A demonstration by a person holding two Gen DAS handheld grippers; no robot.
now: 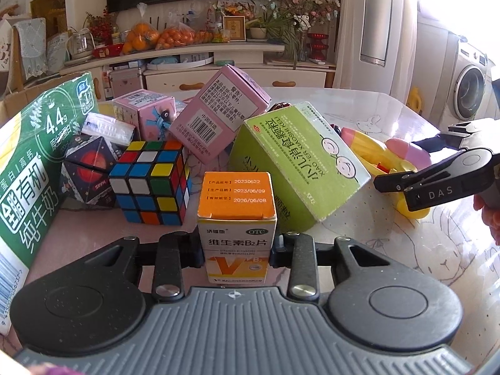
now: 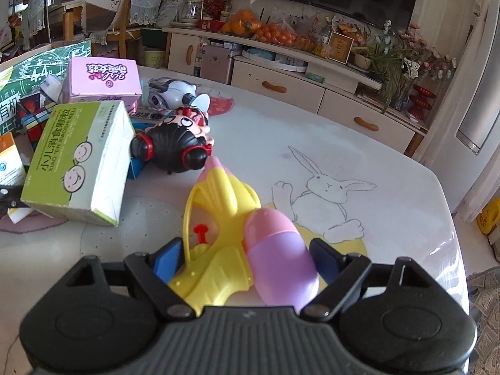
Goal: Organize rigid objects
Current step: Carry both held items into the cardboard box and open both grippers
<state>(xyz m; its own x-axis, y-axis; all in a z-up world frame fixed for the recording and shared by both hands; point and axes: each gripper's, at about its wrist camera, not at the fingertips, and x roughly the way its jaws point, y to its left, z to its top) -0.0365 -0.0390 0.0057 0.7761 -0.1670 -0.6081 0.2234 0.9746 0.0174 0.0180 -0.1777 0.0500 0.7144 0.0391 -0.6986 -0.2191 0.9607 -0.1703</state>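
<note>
My left gripper (image 1: pixel 237 250) is shut on a small orange and white vitamin box (image 1: pixel 236 206), which stands upright between its fingers at the table's near edge. Just behind that box are a Rubik's cube (image 1: pixel 150 181) and a tilted green medicine box (image 1: pixel 300 162). In the right wrist view, my right gripper (image 2: pixel 247 259) is around a yellow toy water gun (image 2: pixel 218 200) with a pink and purple tank (image 2: pixel 278 256). Its blue pads (image 2: pixel 168 259) lie against the trigger guard on one side and the tank on the other. The left wrist view shows the right gripper (image 1: pixel 403 168) from the side, over the toy.
A large green milk carton (image 1: pixel 37 162) walls the left side. Two pink boxes (image 1: pixel 218 112) (image 1: pixel 143 115) and a dark patterned cube (image 1: pixel 87 172) crowd the middle. A doll head (image 2: pixel 175 143) and a white toy (image 2: pixel 172 92) lie behind the green box (image 2: pixel 78 162). The table (image 2: pixel 328 131) with rabbit drawings stretches right.
</note>
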